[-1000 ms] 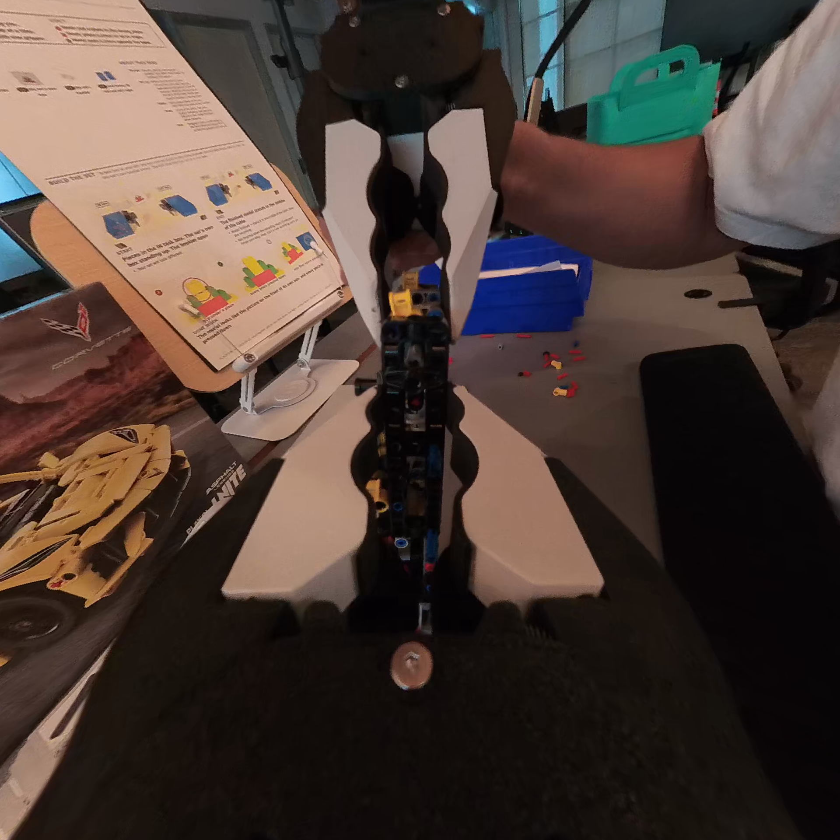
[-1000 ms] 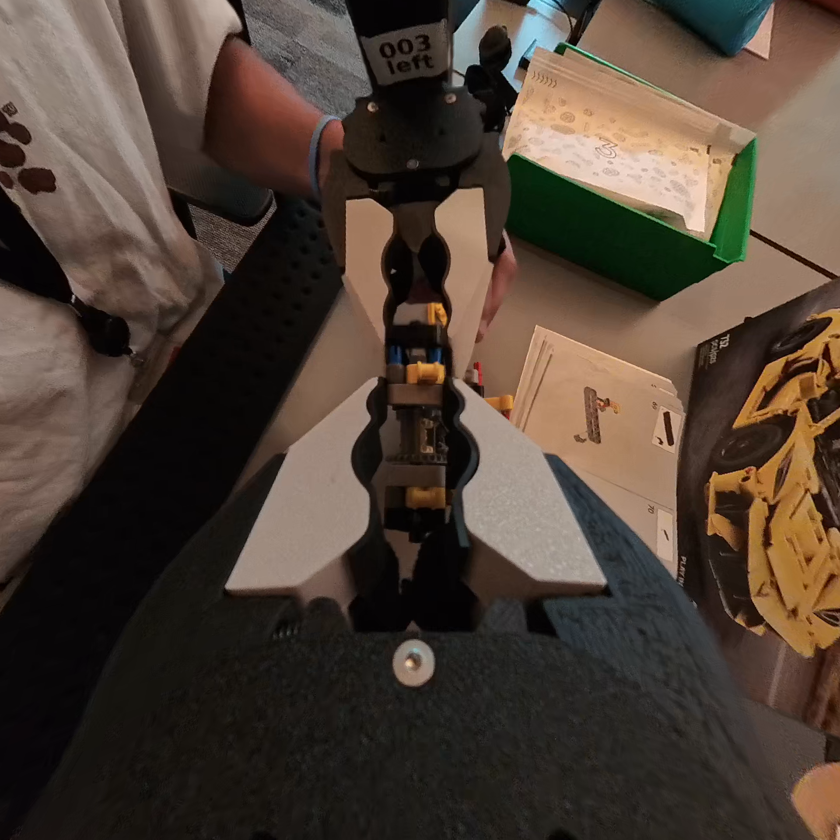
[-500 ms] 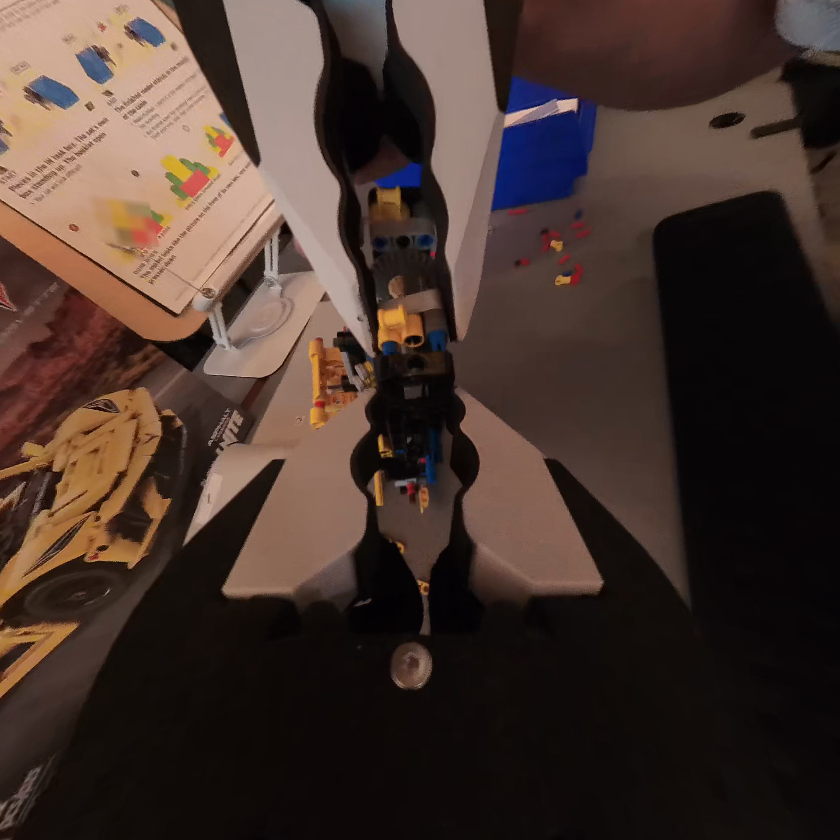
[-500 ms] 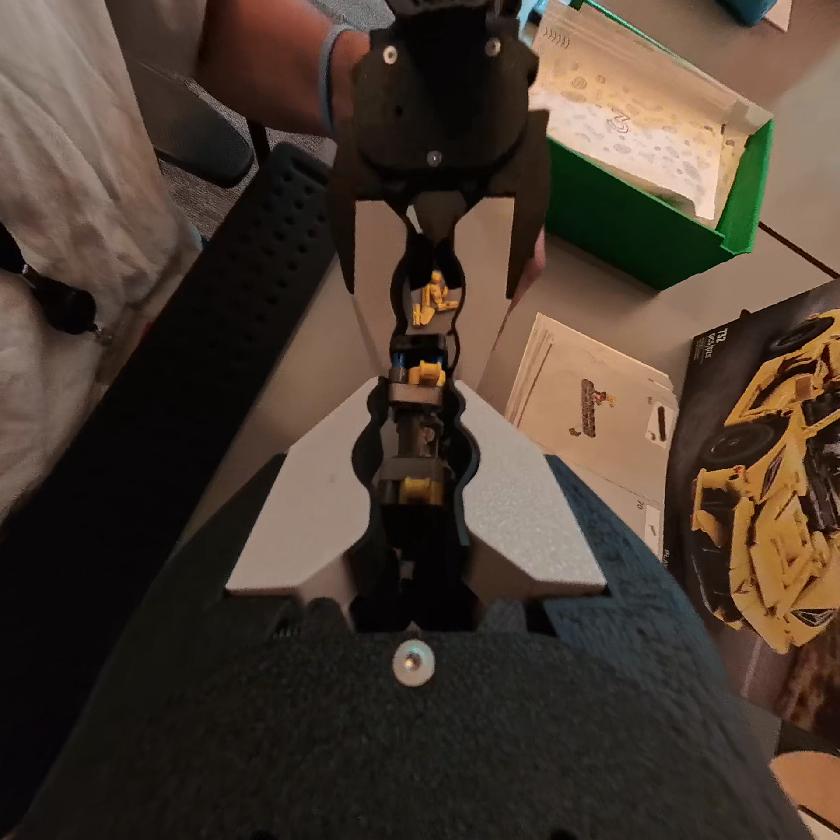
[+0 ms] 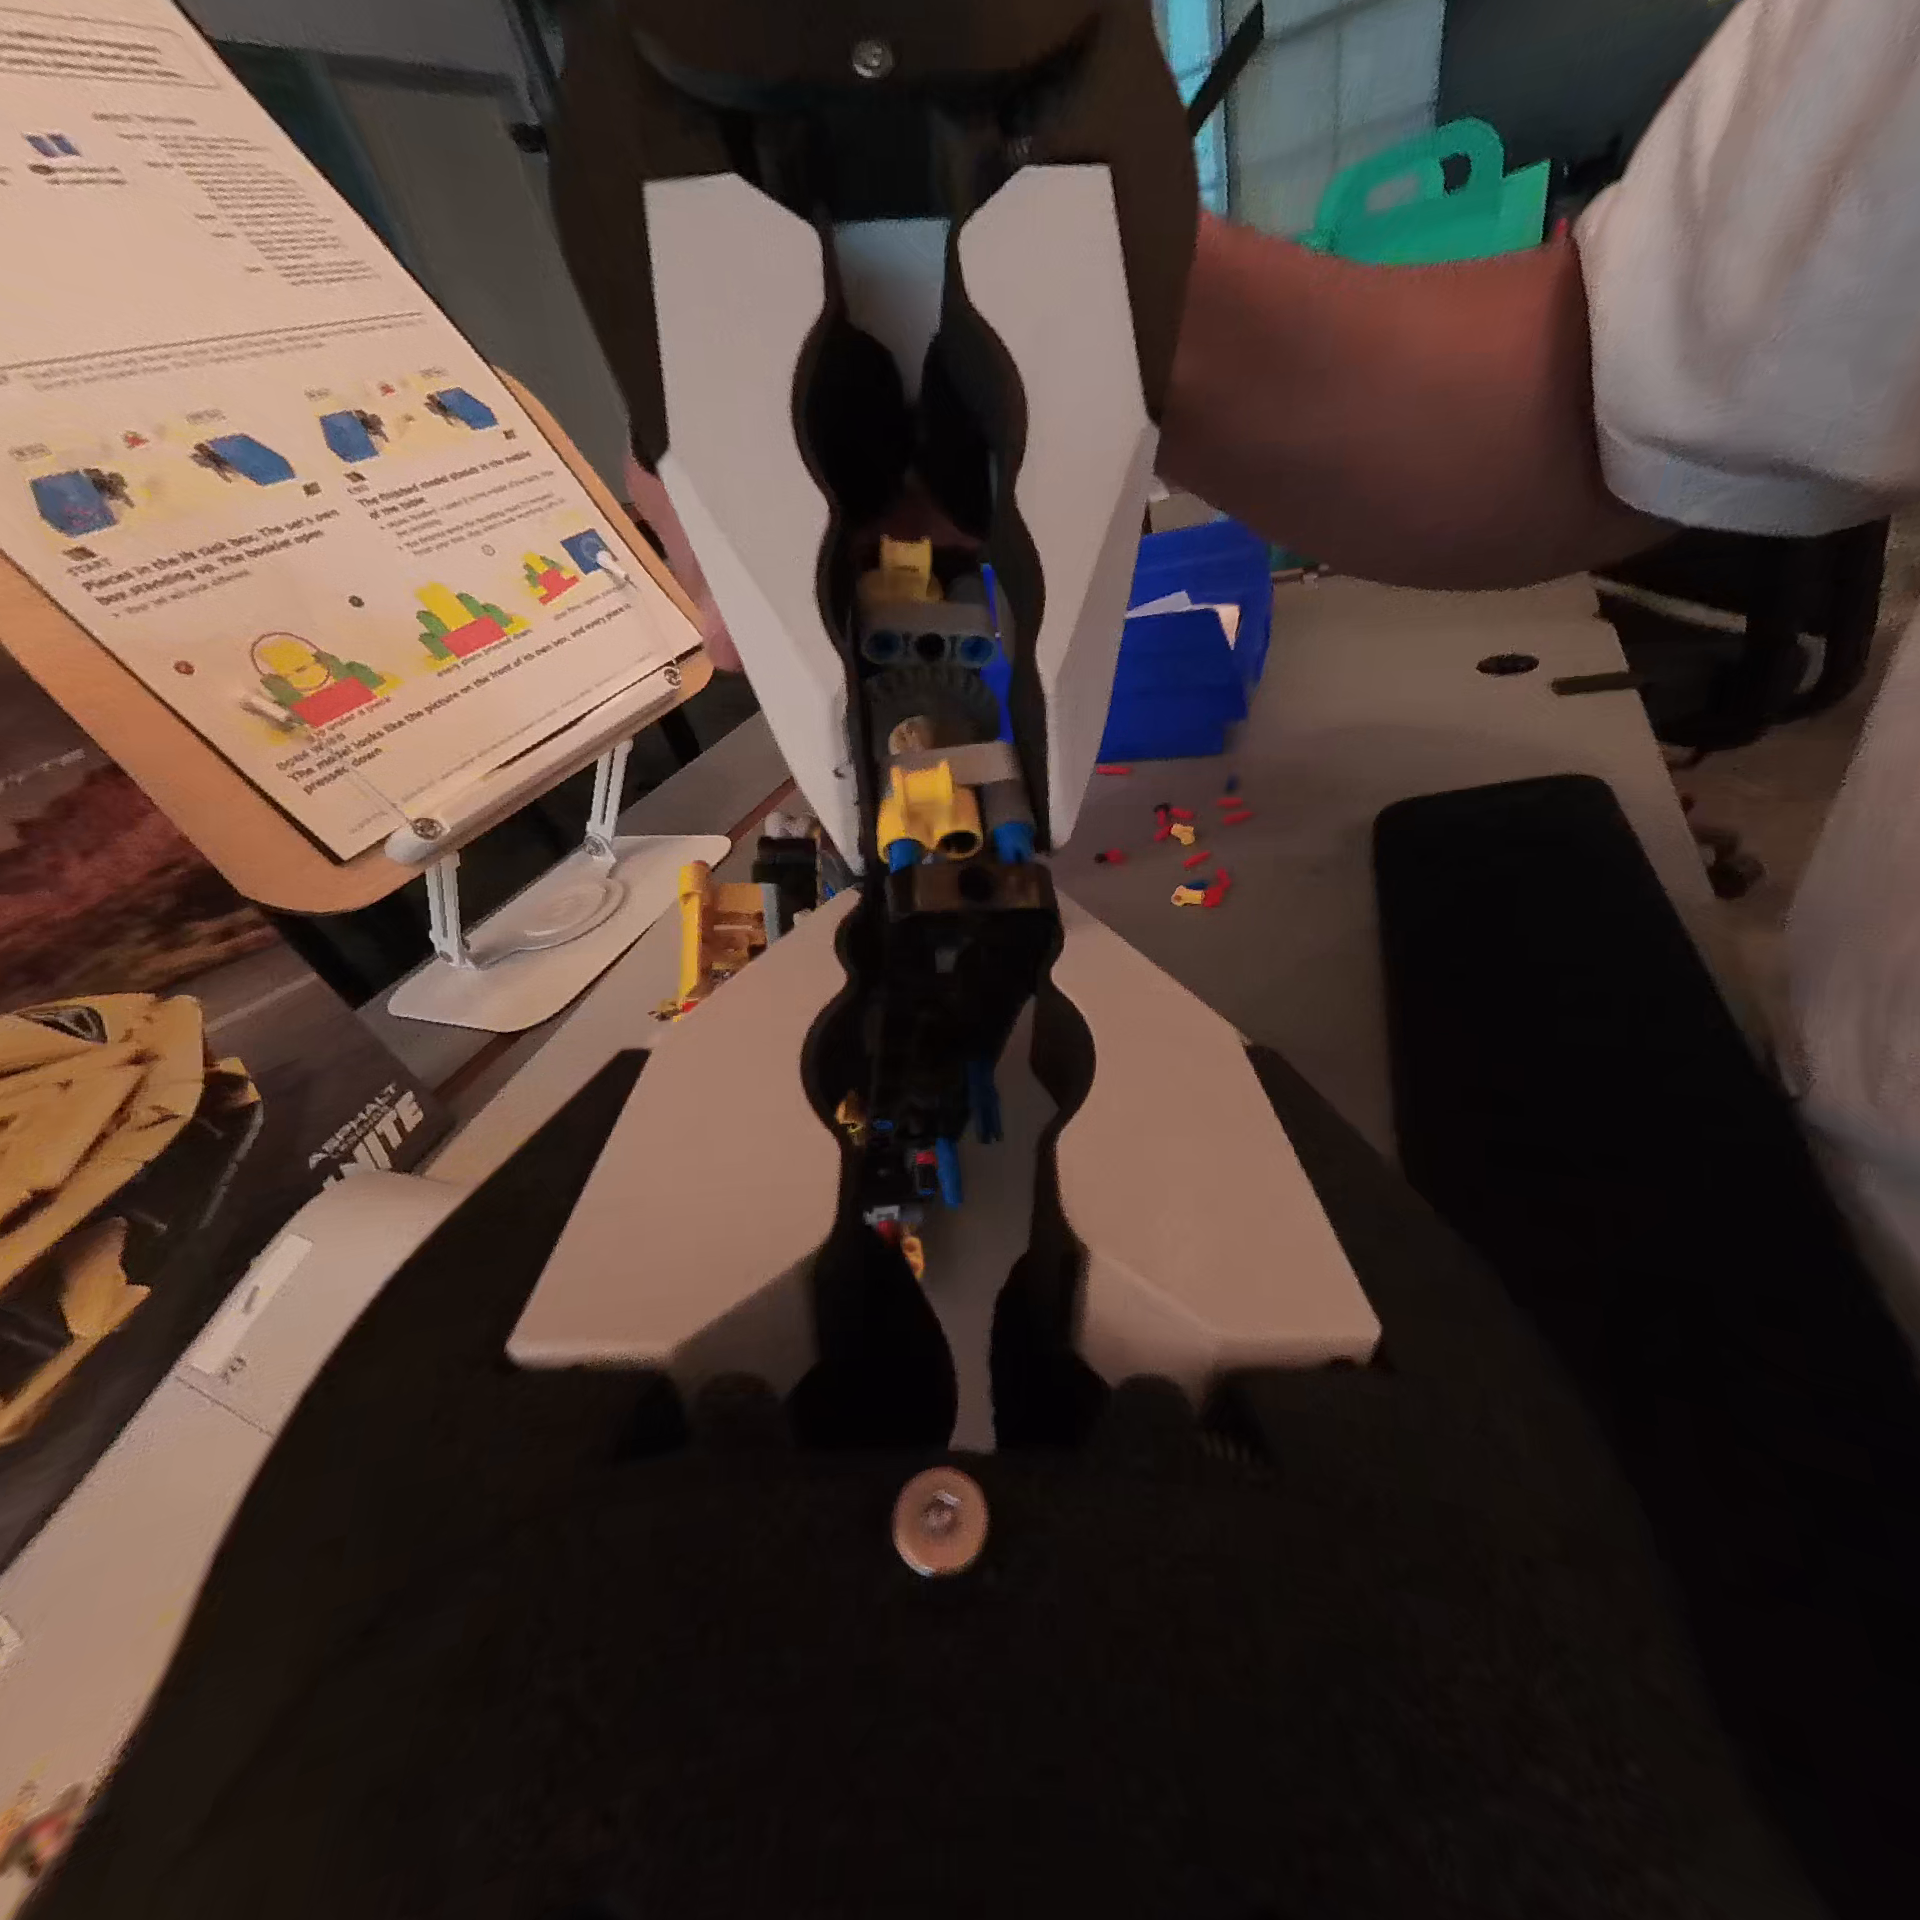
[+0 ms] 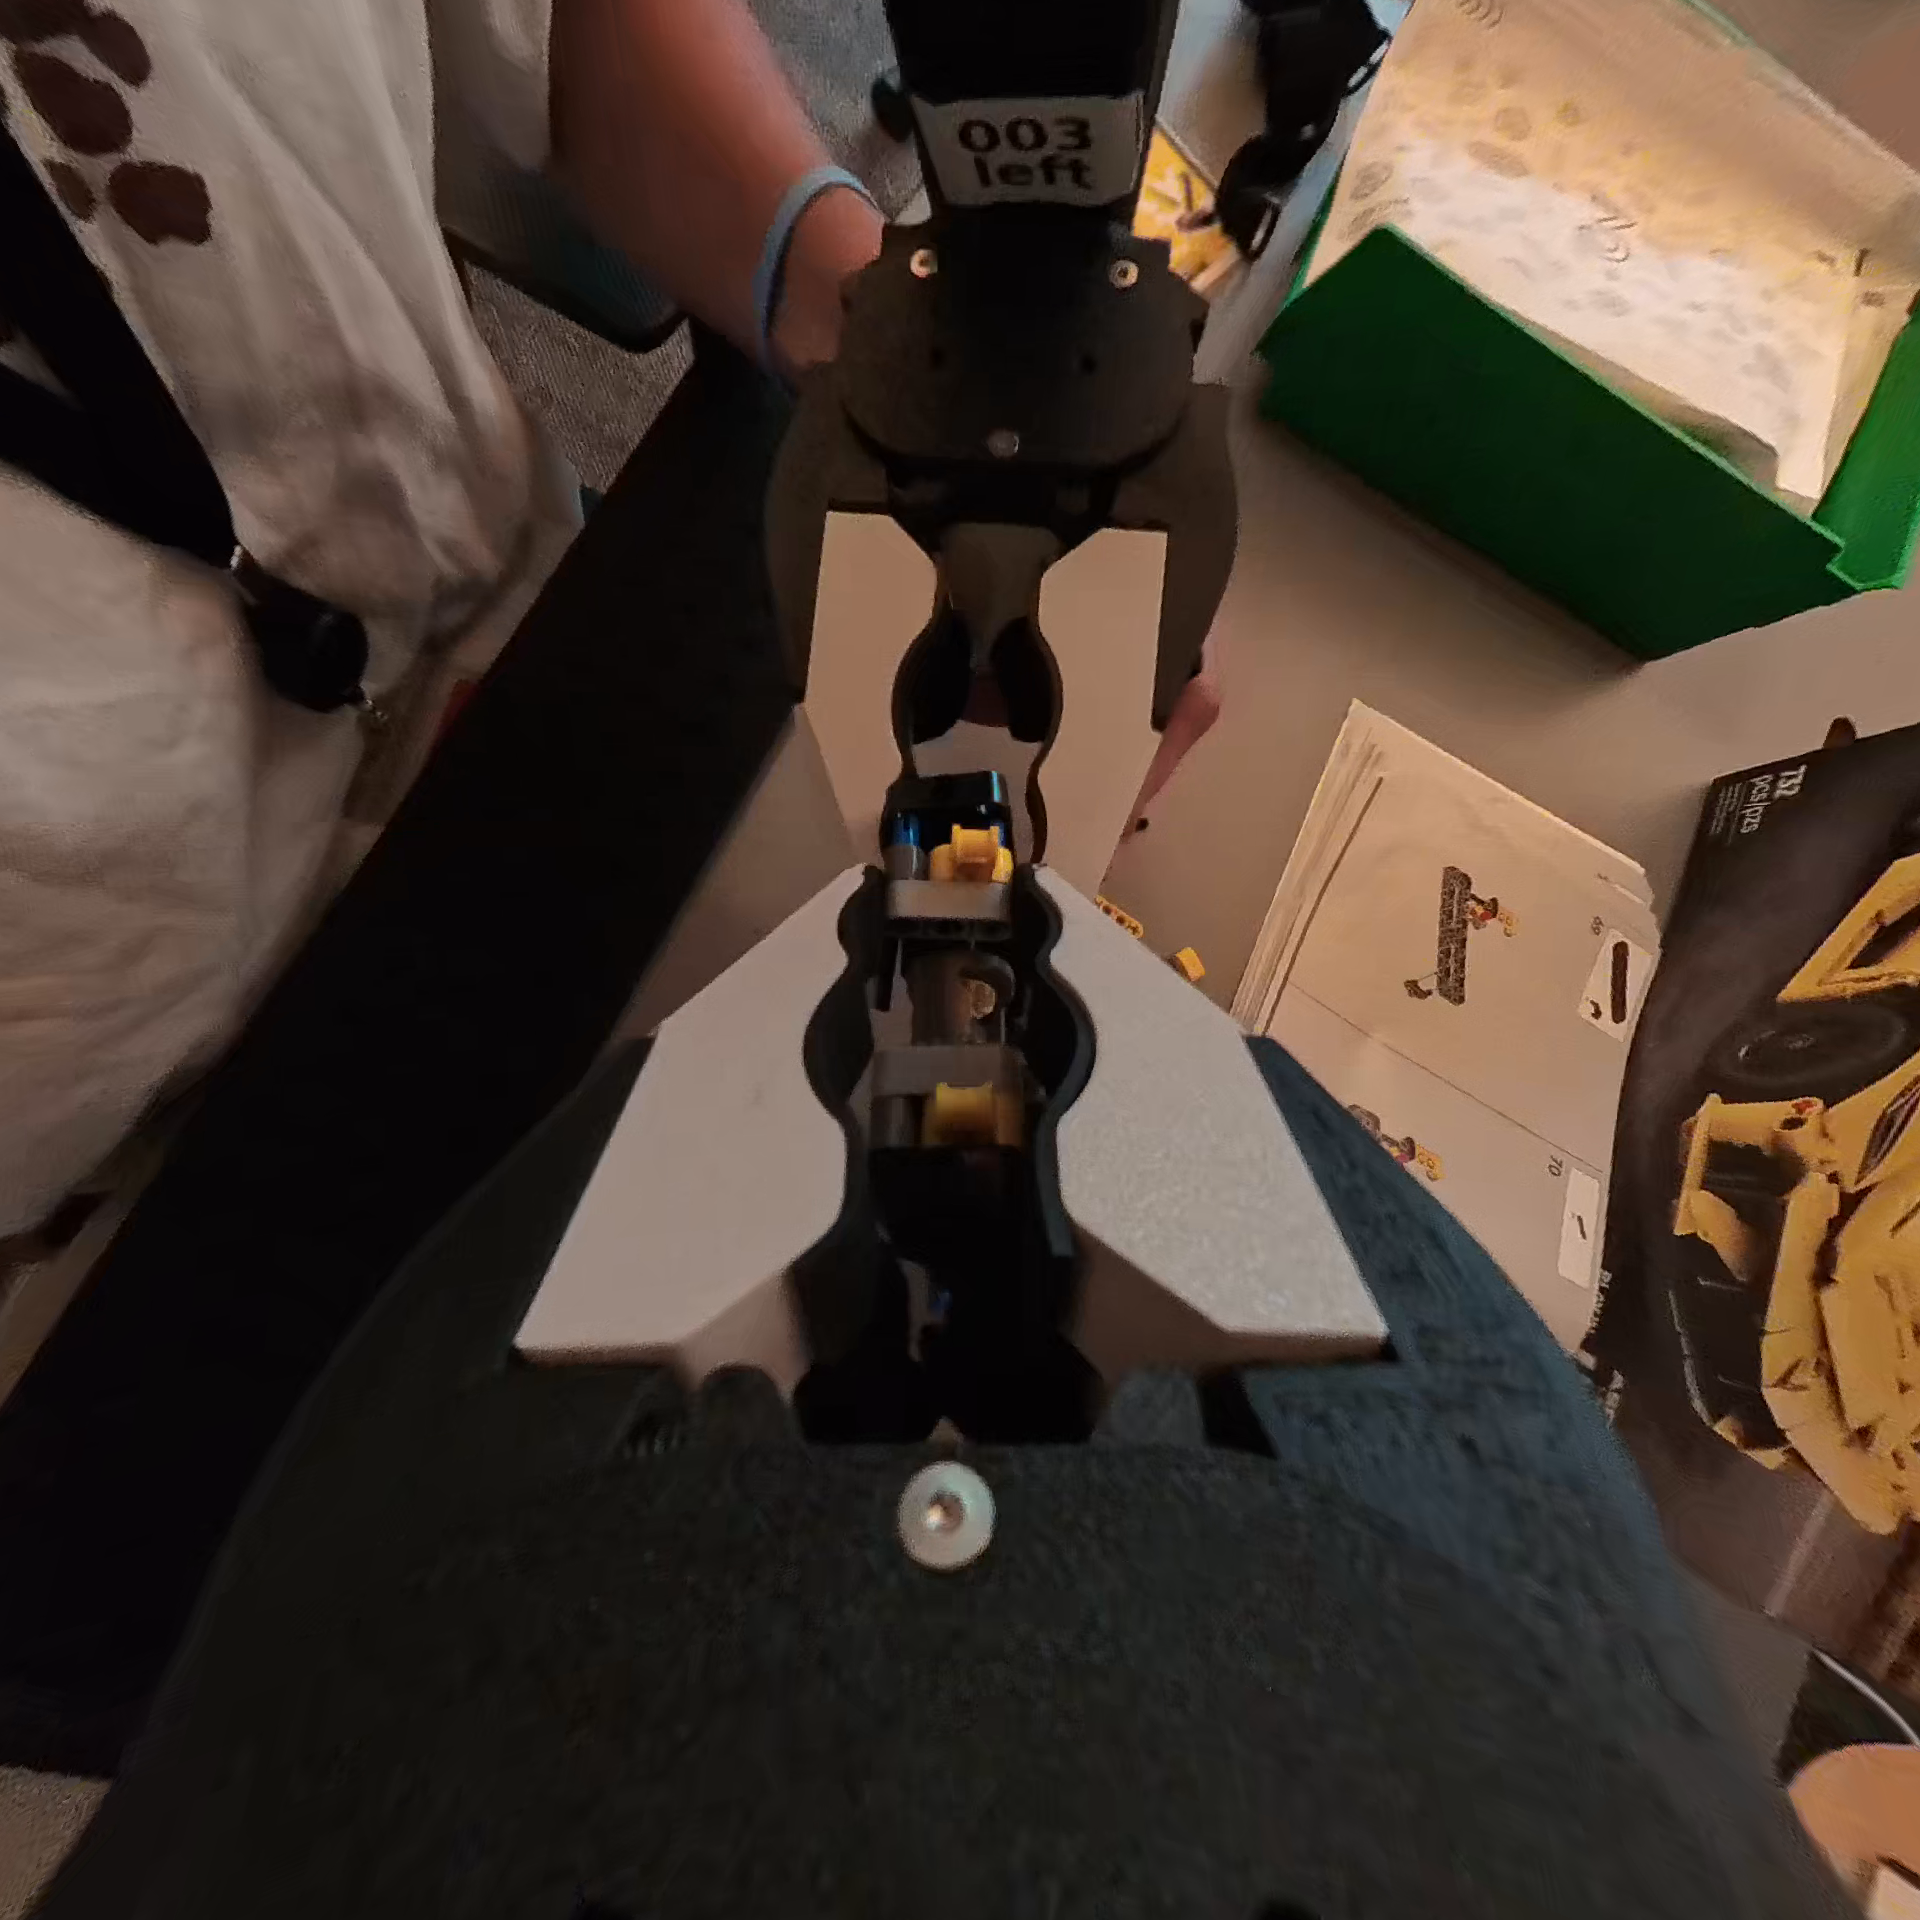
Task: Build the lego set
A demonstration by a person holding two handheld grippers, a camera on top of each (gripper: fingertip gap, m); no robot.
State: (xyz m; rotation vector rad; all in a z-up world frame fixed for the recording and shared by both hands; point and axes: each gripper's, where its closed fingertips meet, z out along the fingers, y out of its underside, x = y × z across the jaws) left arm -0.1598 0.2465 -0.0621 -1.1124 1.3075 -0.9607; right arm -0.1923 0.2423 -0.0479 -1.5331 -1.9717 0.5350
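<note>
Left wrist view: two tools (image 5: pixel 951 904) (image 5: pixel 940 831) (one assembly (image 5: pixel 940 810))

left gripper (image 5: pixel 940 935) and right gripper (image 6: pixel 951 914) held tip to tip, facing each other, fingers nearly touching. both closed narrowly on what sits between the pads. bare forearm (image 5: pixel 1382 416) reaching in behind the right one, wristbanded wrist (image 6: pixel 800 260) behind the left.

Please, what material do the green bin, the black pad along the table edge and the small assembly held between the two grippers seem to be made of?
Green open-top bin: probably hard plastic, with smooth, even, slightly glossy walls.
Long black pad: probably soft foam or rubber, matte; the right wrist view shows rows of small dimples.
Black, grey and yellow brick assembly: moulded plastic, a little shiny, with round pin holes. The left gripper and right gripper both clamp it.
</note>
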